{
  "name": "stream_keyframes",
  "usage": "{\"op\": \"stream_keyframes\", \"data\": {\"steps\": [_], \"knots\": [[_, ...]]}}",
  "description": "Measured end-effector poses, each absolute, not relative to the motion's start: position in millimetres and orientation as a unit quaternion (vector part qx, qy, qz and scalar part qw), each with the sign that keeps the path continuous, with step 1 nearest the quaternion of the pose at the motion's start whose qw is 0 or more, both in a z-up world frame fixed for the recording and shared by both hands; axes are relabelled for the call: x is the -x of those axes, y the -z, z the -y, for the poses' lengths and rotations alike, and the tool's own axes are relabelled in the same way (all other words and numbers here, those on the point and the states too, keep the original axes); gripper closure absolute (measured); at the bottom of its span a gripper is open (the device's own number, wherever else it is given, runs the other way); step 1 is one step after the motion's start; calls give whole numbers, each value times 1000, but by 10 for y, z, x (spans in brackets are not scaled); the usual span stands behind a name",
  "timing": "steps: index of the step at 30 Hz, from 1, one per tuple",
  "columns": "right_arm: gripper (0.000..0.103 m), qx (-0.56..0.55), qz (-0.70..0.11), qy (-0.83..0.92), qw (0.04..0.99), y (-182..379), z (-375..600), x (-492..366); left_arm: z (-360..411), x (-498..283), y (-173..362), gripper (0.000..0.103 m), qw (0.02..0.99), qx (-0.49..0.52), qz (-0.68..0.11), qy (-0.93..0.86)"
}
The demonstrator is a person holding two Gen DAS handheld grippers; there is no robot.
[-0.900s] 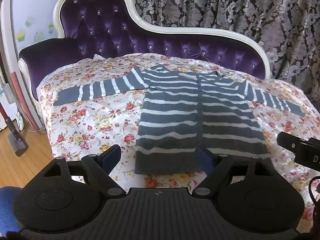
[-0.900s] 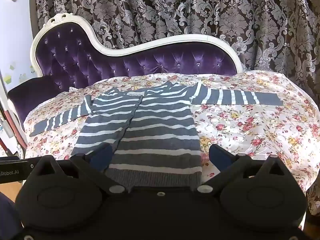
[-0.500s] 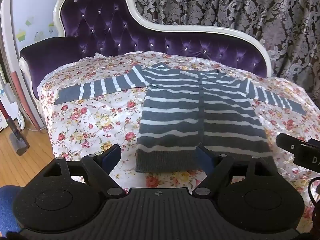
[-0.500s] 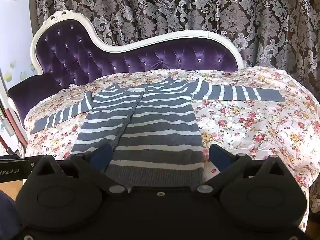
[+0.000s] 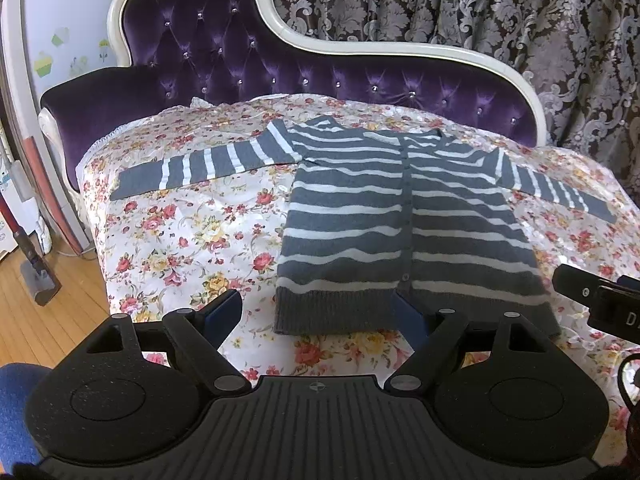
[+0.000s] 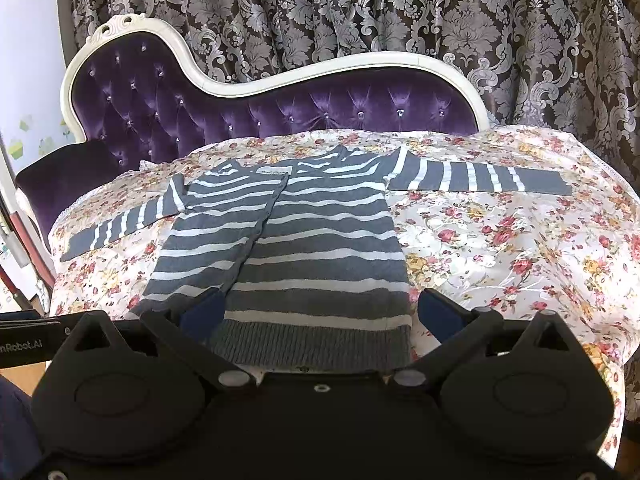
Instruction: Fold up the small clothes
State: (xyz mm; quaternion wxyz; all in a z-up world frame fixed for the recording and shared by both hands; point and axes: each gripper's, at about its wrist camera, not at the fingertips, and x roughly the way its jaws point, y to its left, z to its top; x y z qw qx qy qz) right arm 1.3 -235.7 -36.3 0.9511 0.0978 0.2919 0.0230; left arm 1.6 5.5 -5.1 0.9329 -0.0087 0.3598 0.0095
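Observation:
A grey cardigan with white stripes [image 5: 400, 220] lies flat on the floral sheet, both sleeves spread out sideways; it also shows in the right wrist view [image 6: 304, 248]. My left gripper [image 5: 316, 312] is open and empty, just in front of the hem's left half, above the sheet. My right gripper [image 6: 320, 312] is open and empty, its fingers either side of the hem's right half. The right gripper's body [image 5: 600, 300] shows at the right edge of the left wrist view.
The floral sheet [image 5: 192, 232] covers a purple tufted chaise with a white frame [image 6: 320, 72]. Patterned curtains [image 6: 400, 12] hang behind. A wooden floor [image 5: 48, 320] and a mop lie to the left.
Both grippers have moved slightly forward toward the cardigan's hem. The cardigan has not moved.

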Motion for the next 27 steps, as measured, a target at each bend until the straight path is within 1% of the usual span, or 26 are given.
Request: {"op": "stream_keyframes", "data": {"steps": [27], "knots": [[1, -95, -297, -26, 950, 403, 2285, -39, -59, -54, 138, 22, 925, 15, -379, -8]]}}
